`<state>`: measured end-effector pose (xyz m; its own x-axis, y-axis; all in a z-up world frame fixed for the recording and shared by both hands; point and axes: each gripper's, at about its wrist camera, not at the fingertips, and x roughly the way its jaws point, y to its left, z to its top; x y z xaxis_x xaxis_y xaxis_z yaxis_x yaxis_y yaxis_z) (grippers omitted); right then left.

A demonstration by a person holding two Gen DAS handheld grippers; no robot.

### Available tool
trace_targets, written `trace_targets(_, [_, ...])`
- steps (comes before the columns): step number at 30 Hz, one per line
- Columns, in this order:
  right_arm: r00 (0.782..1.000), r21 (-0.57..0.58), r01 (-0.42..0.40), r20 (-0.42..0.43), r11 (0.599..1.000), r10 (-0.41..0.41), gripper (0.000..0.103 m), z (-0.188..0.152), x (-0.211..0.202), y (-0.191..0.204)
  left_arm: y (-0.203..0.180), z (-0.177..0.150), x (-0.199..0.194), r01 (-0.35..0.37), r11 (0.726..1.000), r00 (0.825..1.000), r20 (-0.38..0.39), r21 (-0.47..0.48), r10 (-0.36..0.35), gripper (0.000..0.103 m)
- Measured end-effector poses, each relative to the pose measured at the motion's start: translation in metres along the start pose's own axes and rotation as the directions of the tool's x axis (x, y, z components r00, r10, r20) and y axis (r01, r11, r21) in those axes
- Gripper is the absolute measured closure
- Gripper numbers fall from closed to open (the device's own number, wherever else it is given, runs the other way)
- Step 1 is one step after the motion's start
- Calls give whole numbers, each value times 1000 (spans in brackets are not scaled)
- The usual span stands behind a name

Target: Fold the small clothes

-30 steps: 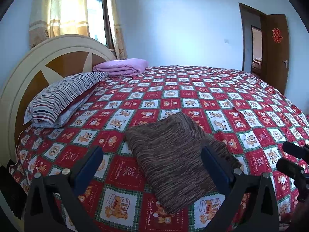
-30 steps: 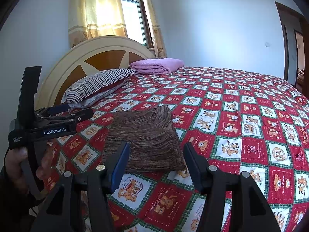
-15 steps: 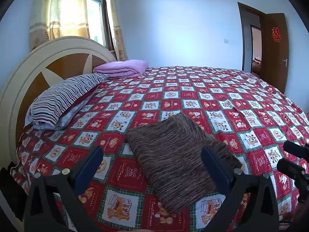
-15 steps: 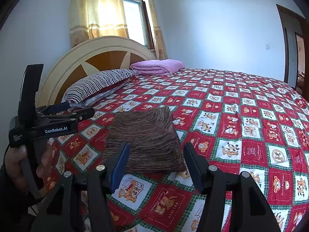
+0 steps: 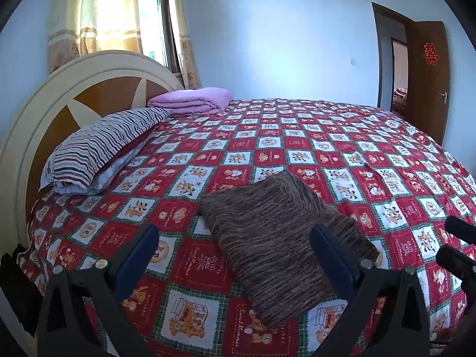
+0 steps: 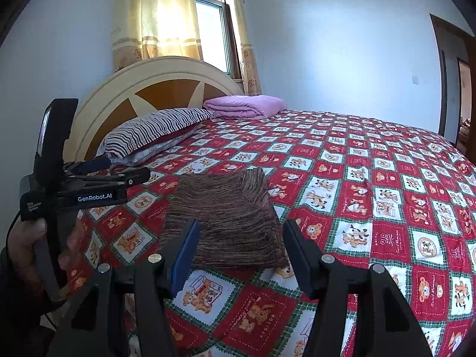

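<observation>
A brown knitted garment (image 5: 279,238) lies folded into a flat rectangle near the front edge of the bed; it also shows in the right wrist view (image 6: 226,223). My left gripper (image 5: 235,244) is open and empty, held above and short of the garment. My right gripper (image 6: 241,244) is open and empty, also short of the garment's near edge. The left gripper's body (image 6: 74,190) shows at the left of the right wrist view, held in a hand.
The bed has a red checked bear-print cover (image 5: 297,148). A striped pillow (image 5: 101,151) and a folded pink blanket (image 5: 193,101) lie by the round headboard (image 5: 38,136). A window with yellow curtains is behind. An open brown door (image 5: 428,80) is at right.
Both cameras have drifted slightly; the garment has not moved and both grippers stay open.
</observation>
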<state>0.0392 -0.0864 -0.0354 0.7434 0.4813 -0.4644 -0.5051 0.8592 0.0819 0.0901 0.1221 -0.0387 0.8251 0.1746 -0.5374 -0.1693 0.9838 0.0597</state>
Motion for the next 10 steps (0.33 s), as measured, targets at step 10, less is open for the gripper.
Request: trace_targets(10, [1000,2,2,-6,1000,-2,44,-2,0,-1,7,-3,6,1,1000,1000,-13,-13,-1,0])
